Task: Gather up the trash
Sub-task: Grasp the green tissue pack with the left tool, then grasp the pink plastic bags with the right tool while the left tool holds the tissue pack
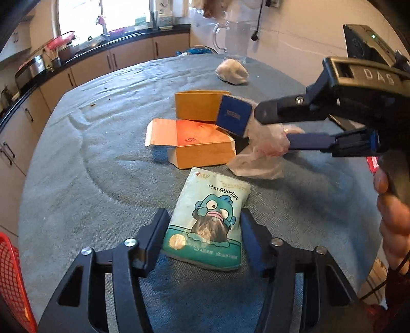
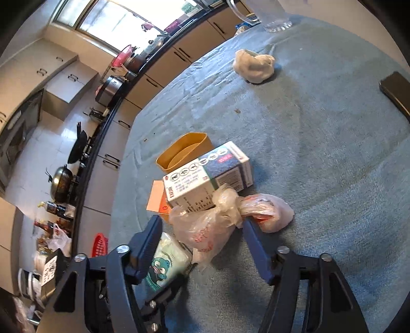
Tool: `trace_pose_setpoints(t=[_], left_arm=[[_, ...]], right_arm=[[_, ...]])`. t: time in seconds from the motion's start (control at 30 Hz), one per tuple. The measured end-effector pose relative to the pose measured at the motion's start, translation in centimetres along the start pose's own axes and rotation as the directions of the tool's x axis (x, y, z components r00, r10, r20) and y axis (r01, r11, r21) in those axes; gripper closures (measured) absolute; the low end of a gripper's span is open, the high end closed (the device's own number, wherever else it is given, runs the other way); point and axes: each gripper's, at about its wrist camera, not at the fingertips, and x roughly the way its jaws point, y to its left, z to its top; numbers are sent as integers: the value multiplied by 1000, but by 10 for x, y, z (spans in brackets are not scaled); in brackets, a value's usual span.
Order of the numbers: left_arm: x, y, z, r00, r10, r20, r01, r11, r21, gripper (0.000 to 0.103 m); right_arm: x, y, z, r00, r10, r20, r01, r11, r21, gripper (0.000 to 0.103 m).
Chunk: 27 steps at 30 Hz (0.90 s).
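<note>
A grey-blue cloth (image 1: 89, 158) covers the table in a kitchen; beige cabinets (image 1: 107, 61) under a black counter (image 1: 84, 50) curve behind it, below a bright window (image 1: 102, 12); a red basket (image 1: 12, 281) shows at the left view's lower edge.

Landmark: the orange box (image 1: 202, 148), flap open, mid-table. Just nearer than it lies the tissue pack (image 1: 207, 217), long axis running from the camera toward the box, printed name at the far end; it sits between the left gripper (image 1: 202, 230) fingers, whose jaws stand released, flanking the pack; whether the pads touch it I cannot tell. Behind the box stands a tan tray (image 1: 200, 105); well beyond, a white wad (image 1: 232, 71) near a glass jug (image 1: 234, 38).

Right of the box, the right gripper (image 1: 266, 128) has a crumpled plastic bag (image 1: 258, 158) between its parted fingers; the lower finger lies against the bag, the grip unclear. A blue carton (image 1: 233, 115) rests tilted on the box, one end toward the left camera.

The right view alone shows the carton's printed long side (image 2: 207, 176), the tray's hollow (image 2: 184, 151), a dark phone (image 2: 396, 89) and a stove with pans (image 2: 64, 179); the left view alone shows the person's hand (image 1: 394, 217).
</note>
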Motion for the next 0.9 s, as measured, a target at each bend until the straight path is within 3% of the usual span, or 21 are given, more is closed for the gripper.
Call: trace_pose_setpoints(t=[0.03,0.2,0.37,0.53,0.63,0.8,0.83,0.9], left_arm=[[-2,3,-2,1000,-3,8,4,1000,-24,59],[-18,19,-13,999,10,39,-6,996,-88,62],[-35,33,-22,998,-7,70,16,991,-133,62],[-40,37,-23,996,-16,85,30,987,-157,61],[-44,38,-26,996,-16,91,30,987,-158,61],[-48,43,-29,995,-13,94,28,986,-165,61],[-49,44,-30,995,-12,96,28,986,-166,61],[-50,45,-31,995,-12,99,29,985,-169,61]], right_arm=[[0,2,-1,1000,0,-2,0,1000,-8,30],[-10,2,-7,1000,-5,8,5,999,-35,30],[-36,-16,5,994,-22,105,27,999,-45,30],[-20,-40,28,992,90,90,-87,995,-39,29],[-5,-44,22,981,193,1,-193,981,-23,30],[-15,-6,-10,938,302,-172,-333,921,-202,29],[-21,3,-16,943,281,-178,-321,911,-259,29],[-29,16,-24,974,183,-133,-222,892,-393,29]])
